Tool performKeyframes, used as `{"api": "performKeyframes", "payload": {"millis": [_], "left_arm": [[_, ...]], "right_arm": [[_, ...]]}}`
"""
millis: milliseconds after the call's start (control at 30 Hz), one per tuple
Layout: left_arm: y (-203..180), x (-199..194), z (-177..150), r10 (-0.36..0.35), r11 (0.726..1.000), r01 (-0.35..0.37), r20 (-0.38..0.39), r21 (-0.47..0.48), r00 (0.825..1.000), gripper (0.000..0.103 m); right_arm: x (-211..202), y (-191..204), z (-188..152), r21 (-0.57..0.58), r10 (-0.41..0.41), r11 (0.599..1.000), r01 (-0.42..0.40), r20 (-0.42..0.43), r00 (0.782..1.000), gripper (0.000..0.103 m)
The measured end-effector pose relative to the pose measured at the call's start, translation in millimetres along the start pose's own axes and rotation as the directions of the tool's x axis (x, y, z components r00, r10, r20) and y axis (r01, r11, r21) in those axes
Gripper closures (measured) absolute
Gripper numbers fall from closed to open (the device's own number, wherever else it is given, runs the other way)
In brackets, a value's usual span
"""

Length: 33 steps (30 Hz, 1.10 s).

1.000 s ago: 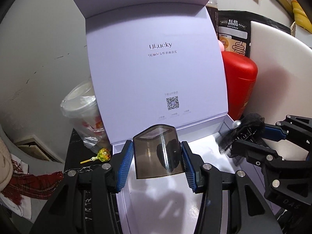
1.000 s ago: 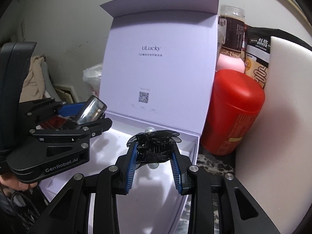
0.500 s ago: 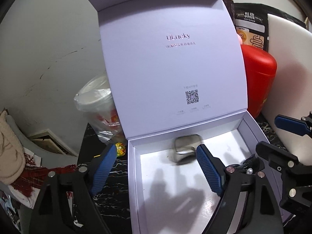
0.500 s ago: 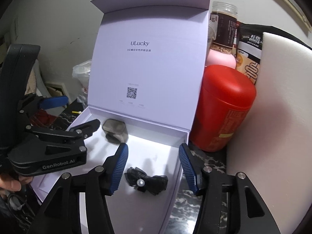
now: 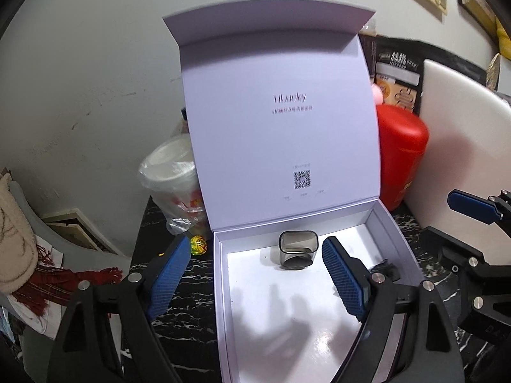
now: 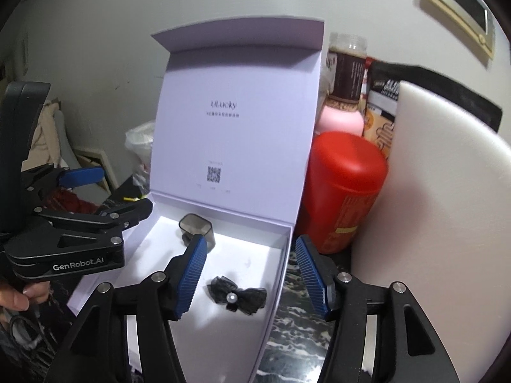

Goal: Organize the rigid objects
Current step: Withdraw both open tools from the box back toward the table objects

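Note:
A pale lilac gift box [image 5: 220, 290] stands open with its lid upright; it also shows in the right wrist view [image 6: 281, 271]. A smoky grey square cup [image 5: 297, 250] stands near the box's back wall, also seen from the right wrist [image 6: 196, 227]. A black lace bow with a pearl [image 6: 237, 296] lies on the box floor at the right; only its edge [image 5: 385, 268] shows in the left wrist view. My left gripper [image 5: 254, 277] is open and empty, above the box front. My right gripper [image 6: 252, 274] is open and empty above the bow.
A red canister [image 6: 345, 188] and a white foam board [image 6: 447, 207] stand right of the box. A jar on a pink lid [image 6: 346, 73] and a black pouch [image 5: 396, 73] are behind. A bagged cup [image 5: 174, 188] and a lollipop [image 5: 198, 245] sit left on the black marble top [image 5: 191, 293].
Both grippers opened: the left let go of the grey cup and the right let go of the bow, both now resting in the box. Both grippers have drawn back.

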<state>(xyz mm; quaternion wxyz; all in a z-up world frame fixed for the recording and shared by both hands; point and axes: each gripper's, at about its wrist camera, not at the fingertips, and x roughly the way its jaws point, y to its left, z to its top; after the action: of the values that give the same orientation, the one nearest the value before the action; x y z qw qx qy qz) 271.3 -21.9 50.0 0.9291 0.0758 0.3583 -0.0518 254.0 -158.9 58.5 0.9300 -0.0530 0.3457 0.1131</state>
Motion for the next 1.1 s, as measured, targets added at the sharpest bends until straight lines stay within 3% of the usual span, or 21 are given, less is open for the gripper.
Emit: {"api": "performKeyframes", "payload": {"millis": [500,1100], "left_arm": [[-2,-82,-5,0.013,1.0,-0.013,0.114,-0.004,0.993,0.018],[-15,-157,-37,-0.006,1.0,0.007,0.177,0.0,0.984,0.018]], "right_arm": [[-79,12,-2,-0.007,-0.023,1.0,0.024,0.107,0.994,0.044],[-148,24,-35,0.004,-0.059,0.998,0.059,0.159,0.985,0.04]]}}
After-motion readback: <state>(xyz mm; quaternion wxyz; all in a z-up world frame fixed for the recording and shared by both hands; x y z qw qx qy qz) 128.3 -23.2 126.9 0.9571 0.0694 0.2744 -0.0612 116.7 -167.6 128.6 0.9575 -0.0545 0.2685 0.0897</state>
